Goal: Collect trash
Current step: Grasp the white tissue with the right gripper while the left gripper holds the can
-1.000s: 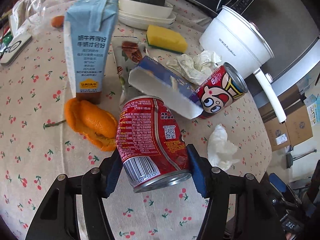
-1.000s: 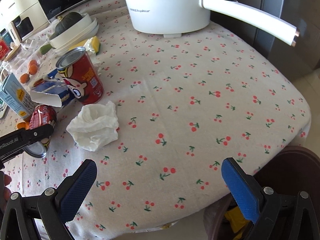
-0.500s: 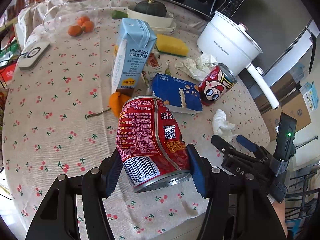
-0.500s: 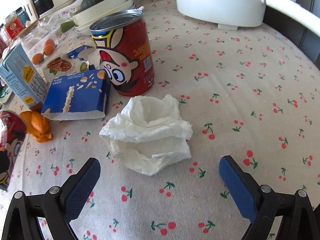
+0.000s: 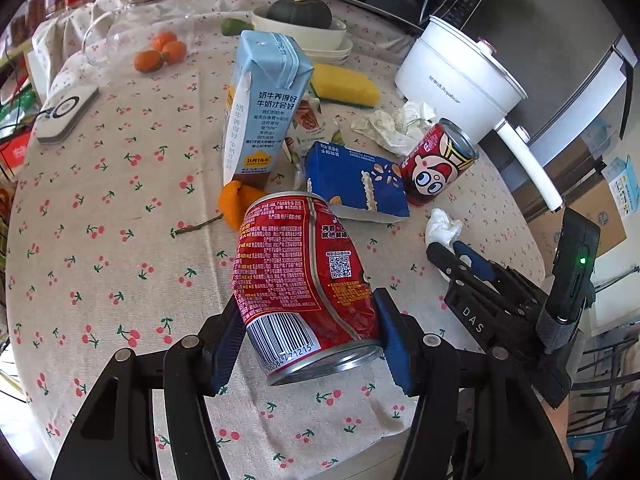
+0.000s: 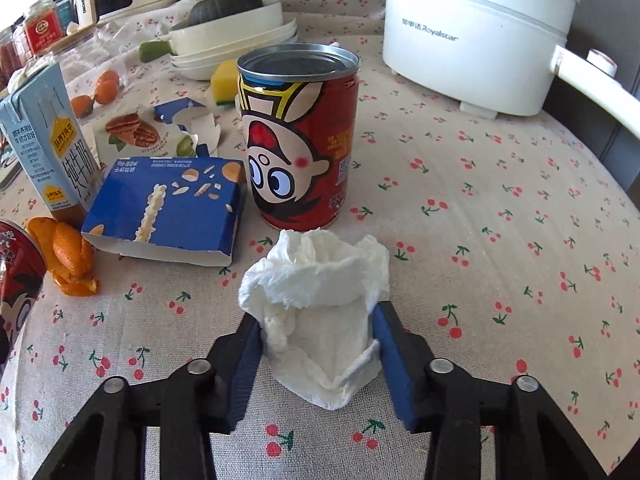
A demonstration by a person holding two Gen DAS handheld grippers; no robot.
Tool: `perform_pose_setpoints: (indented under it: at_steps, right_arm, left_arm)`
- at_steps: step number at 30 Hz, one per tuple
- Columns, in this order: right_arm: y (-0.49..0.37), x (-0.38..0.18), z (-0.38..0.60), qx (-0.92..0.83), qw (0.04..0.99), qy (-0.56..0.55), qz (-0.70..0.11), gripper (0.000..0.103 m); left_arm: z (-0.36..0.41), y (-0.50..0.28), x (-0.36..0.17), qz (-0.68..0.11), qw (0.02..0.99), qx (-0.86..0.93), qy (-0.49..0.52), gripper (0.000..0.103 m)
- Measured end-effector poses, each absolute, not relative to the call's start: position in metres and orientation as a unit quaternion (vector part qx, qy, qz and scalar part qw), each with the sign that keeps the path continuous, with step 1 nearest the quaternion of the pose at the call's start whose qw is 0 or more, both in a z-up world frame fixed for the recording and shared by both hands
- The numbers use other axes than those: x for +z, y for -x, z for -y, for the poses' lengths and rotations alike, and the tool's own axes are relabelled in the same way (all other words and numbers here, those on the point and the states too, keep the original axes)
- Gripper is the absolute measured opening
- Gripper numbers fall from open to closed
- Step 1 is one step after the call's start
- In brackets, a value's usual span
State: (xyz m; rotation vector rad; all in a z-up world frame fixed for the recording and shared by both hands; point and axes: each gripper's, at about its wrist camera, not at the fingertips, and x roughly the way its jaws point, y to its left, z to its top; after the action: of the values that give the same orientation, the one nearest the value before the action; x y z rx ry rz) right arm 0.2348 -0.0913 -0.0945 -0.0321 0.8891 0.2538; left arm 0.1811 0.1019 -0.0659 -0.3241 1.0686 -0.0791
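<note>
Since a second ago, your right claw (image 6: 318, 354) has been closing and is now squeezing the crumpled tissue (image 6: 316, 304) on the bench (image 6: 500, 208); your left claw (image 5: 310, 344) is clenching the dented can (image 5: 304, 280) aloft, freeing both loads for binning.

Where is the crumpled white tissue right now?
Right wrist view, bottom centre: the tissue sits between the right tongs, just in front of the upright cartoon can.

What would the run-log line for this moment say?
left gripper: shut on dented red can | right gripper: jaws just closing, pinching crumpled tissue | table: upright can, blue box
</note>
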Motion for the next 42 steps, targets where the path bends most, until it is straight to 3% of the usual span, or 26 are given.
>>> perform_pose_setpoints:
  at_steps: [1,5,24,27,29,31,42]
  right_arm:
    - [-0.233,-0.092,0.093,0.124,0.896,0.016,-0.426,0.028]
    - [-0.223,-0.081,0.100,0.130,0.903,0.012,-0.409,0.023]
    - [-0.156,-0.032,0.199,0.110,0.917,0.006,-0.384,0.023]
    - [-0.156,-0.038,0.207,0.123,0.906,-0.025,-0.404,0.034]
    - [-0.161,-0.043,0.202,0.139,0.895,-0.053,-0.421,0.060]
    - [-0.169,-0.049,0.191,0.161,0.883,-0.085,-0.433,0.069]
    - [-0.216,-0.076,0.124,0.168,0.875,-0.113,-0.439,0.081]
  left_arm:
    - [-0.101,-0.180,-0.065,-0.505,0.848,-0.038,0.154,0.064]
    - [-0.098,-0.175,-0.058,-0.498,0.851,-0.041,0.161,0.064]
    - [-0.042,-0.159,-0.050,-0.491,0.858,-0.077,0.132,0.064]
    - [-0.043,-0.162,-0.050,-0.490,0.857,-0.077,0.138,0.064]
    - [-0.049,-0.164,-0.049,-0.488,0.858,-0.072,0.146,0.064]
    - [-0.057,-0.165,-0.049,-0.487,0.858,-0.063,0.149,0.064]
    - [-0.105,-0.164,-0.056,-0.492,0.857,-0.032,0.148,0.064]
